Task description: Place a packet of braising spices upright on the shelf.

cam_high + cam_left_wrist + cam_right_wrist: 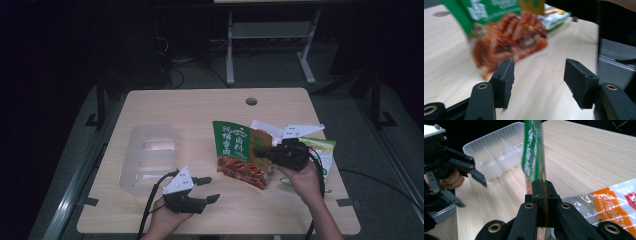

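Right gripper [264, 153] clamped on green pouch [239, 154] – pouch held upright, lifted off table [200, 107], right of centre. Left gripper [206, 189] fingers spread wide, nothing between – near front edge. Clear tray [149, 157] at left. Other packets [320, 150] under right hand.

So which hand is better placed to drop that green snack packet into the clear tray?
Right. The right gripper is already clamped on the green packet, lifted beside the clear tray; the left gripper is open and empty.
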The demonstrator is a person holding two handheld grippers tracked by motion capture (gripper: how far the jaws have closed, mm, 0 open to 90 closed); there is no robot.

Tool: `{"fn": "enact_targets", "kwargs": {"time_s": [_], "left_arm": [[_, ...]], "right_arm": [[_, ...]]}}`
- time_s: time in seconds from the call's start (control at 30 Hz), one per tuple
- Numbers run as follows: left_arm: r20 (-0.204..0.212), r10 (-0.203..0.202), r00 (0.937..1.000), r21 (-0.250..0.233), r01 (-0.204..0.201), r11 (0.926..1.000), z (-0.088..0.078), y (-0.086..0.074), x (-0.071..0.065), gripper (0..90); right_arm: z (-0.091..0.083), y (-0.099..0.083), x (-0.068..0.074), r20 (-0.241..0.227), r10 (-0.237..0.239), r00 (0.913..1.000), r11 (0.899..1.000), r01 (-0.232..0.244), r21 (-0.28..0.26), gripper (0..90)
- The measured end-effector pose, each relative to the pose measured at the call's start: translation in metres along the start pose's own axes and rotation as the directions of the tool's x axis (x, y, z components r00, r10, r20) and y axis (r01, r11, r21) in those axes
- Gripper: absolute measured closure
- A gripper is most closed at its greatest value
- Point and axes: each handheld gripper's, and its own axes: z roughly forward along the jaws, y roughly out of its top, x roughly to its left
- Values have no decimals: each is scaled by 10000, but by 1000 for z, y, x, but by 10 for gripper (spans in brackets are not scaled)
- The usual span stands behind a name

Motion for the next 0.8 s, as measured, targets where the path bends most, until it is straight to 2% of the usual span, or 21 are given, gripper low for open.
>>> {"fn": "enact_targets", "kwargs": {"time_s": [0.17, 0.33, 0.43, 0.6, 0.67, 0.7, 0.73, 0.8], "left_arm": [[356, 45, 9994, 76, -48, 10000, -6, -4, -3, 356], [608, 254, 9978, 108, -261, 9996, -12, -7, -6, 341], [779, 240, 9967, 67, -246, 9997, -17, -7, -7, 336], [668, 452, 9967, -22, -452, 9990, -22, -7, -7, 305], [777, 314, 9965, -123, -306, 9995, -23, -8, -7, 292], [787, 216, 9967, -196, -201, 9996, -23, -9, -7, 292], [768, 281, 9967, -113, -273, 9996, -24, -9, -6, 288], [838, 182, 9963, -273, -160, 9995, -24, -10, -5, 280]], "right_arm": [[0, 14, 7, 194, -424, 9989, 9989, 421, 186, 900], [1, 23, 7, 114, -449, 9989, 9987, 447, 225, 900], [3, 29, 9, 15, -487, 9988, 9987, 487, 177, 900], [8, 44, 12, -27, -654, 9979, 9978, 654, 104, 900], [8, 47, 12, -44, -659, 9978, 9978, 660, 120, 900], [11, 54, 13, -101, -736, 9972, 9972, 738, 139, 900], [12, 56, 14, -101, -757, 9971, 9970, 758, 131, 900], [15, 66, 15, -166, -851, 9962, 9962, 854, 157, 900]]}}
